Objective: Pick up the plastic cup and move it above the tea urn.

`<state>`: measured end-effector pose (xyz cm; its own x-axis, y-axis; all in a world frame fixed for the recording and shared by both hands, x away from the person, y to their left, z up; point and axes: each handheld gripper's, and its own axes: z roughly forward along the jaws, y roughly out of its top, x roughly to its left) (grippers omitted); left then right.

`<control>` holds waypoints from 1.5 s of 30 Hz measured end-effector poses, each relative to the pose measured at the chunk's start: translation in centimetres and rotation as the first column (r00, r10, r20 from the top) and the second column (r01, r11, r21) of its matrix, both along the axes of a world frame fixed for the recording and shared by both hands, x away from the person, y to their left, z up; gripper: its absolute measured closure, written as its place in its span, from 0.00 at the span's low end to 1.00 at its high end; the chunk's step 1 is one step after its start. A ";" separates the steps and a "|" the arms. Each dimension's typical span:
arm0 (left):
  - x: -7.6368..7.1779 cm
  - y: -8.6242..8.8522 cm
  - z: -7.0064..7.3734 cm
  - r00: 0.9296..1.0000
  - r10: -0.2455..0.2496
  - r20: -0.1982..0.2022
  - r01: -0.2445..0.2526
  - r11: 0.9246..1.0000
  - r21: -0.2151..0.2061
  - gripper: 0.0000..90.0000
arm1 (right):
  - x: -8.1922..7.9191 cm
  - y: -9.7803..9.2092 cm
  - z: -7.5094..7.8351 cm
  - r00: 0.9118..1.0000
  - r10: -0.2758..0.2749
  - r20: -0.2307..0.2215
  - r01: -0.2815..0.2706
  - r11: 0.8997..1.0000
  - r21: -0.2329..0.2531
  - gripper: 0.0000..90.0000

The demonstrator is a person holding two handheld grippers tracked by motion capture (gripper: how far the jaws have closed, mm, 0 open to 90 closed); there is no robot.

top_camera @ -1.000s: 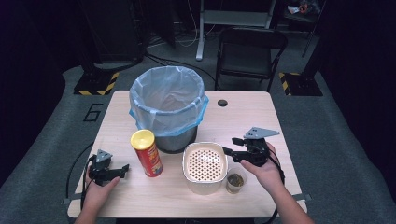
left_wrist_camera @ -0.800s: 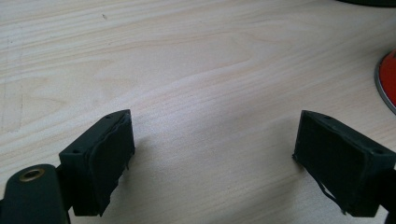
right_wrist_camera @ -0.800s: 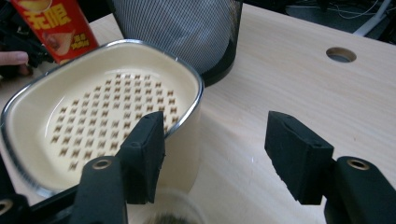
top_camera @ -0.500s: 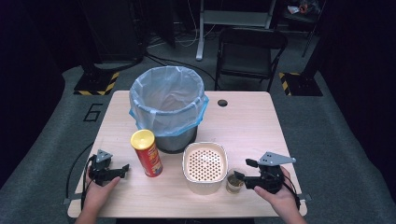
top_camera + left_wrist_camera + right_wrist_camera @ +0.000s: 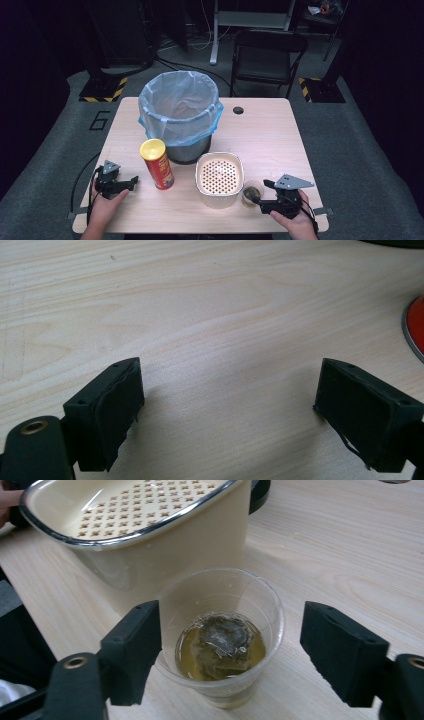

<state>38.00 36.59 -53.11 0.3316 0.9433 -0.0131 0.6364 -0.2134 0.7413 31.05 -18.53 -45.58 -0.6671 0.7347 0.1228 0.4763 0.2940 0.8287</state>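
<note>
pale wood table on grey carpet, dark room beyond

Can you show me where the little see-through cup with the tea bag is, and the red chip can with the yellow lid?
Small clear plastic cup holding a tea bag [image 5: 222, 630]: right gripper view, on the soaked tea bag inside.
Tall red chip can with yellow lid [image 5: 159, 167]: high view, on its red side.
</note>
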 end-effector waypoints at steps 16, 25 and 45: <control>0.0 0.0 0.0 1.000 0.000 0.000 0.000 1.000 0.000 0.13 | -0.2 1.9 -1.5 1.000 0.029 -0.010 -0.030 0.995 -0.099 0.20; 0.0 0.0 0.0 1.000 0.000 0.000 0.000 1.000 0.000 0.13 | 0.1 3.0 -2.8 0.999 0.015 0.031 -0.011 0.993 -0.118 0.24; 0.0 0.1 0.1 1.000 -0.008 -0.010 0.008 1.000 0.002 0.13 | 1.1 3.4 -3.2 0.998 -0.009 0.063 0.017 0.992 -0.126 0.29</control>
<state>38.03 36.65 -53.03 0.3389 0.9407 -0.0142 0.6422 -0.2203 0.7342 32.12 -15.11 -48.75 -0.6612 0.7501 -0.0129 0.4292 0.3923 0.8135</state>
